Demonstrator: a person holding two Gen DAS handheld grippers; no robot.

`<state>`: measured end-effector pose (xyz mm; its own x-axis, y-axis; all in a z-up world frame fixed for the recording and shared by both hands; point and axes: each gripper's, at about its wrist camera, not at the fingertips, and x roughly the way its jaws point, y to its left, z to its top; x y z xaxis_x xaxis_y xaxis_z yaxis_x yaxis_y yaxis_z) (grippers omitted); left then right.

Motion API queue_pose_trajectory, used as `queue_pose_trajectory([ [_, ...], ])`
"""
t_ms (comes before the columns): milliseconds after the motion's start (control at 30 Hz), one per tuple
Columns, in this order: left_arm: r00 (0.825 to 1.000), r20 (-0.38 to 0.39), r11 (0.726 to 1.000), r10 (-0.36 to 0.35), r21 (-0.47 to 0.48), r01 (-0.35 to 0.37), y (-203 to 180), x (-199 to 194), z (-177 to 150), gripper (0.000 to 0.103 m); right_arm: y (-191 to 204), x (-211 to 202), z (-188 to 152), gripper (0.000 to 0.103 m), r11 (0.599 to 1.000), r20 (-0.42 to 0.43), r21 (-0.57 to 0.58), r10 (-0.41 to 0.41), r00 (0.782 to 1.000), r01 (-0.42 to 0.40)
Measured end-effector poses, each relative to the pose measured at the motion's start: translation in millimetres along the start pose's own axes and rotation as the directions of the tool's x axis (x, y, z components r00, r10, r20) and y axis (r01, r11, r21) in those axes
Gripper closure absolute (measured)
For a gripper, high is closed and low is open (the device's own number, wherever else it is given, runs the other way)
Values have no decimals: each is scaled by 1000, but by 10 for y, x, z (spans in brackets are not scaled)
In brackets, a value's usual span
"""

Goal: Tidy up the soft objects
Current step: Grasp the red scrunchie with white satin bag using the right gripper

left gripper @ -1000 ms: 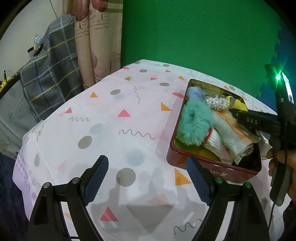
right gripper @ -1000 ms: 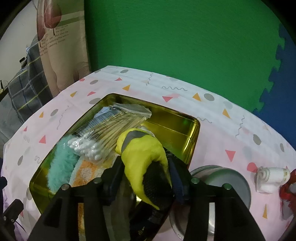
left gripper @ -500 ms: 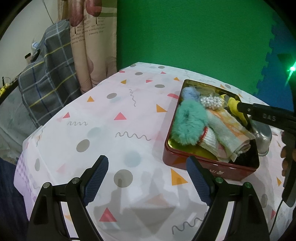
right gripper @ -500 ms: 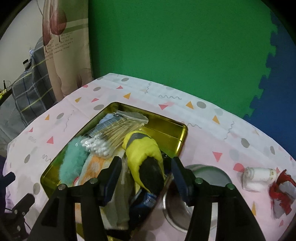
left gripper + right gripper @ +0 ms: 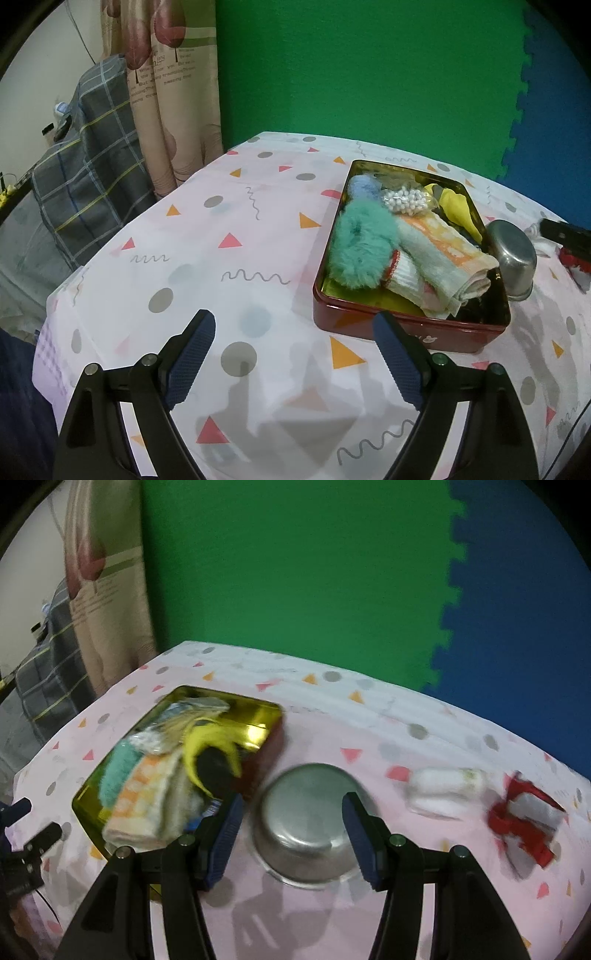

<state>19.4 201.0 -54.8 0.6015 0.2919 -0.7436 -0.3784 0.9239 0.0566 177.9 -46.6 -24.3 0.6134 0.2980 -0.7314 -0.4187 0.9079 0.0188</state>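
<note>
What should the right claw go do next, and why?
Probably swing right to the white roll. The right gripper is open and empty, the yellow glove lies in the tin, and that roll sits loose on the table.

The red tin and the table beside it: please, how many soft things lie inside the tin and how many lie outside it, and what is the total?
Inside the red tin: 6 (teal fluffy piece, blue puff, orange towel, white cloth, yellow glove, bag of cotton swabs).
Outside, on the table: 2 (white roll, red and white cloth).
Total: 8.
</note>
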Motion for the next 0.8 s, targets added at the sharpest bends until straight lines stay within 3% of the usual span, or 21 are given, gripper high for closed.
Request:
queue_pose_trajectory([
  [233, 1000, -3, 1000, -3, 16, 3, -42, 0, -6, 17, -705, -246, -219, 46, 990, 23, 94, -109, 994, 106],
  [567, 1000, -19, 999, -14, 34, 15, -112, 35, -28, 17, -1508, -373, -647, 46, 950, -24, 181, -255, 967, 255],
  [800, 1000, -10, 999, -15, 41, 15, -149, 52, -32, 17, -1915, -331, -776, 46, 926, -33, 226, -304, 952, 303],
])
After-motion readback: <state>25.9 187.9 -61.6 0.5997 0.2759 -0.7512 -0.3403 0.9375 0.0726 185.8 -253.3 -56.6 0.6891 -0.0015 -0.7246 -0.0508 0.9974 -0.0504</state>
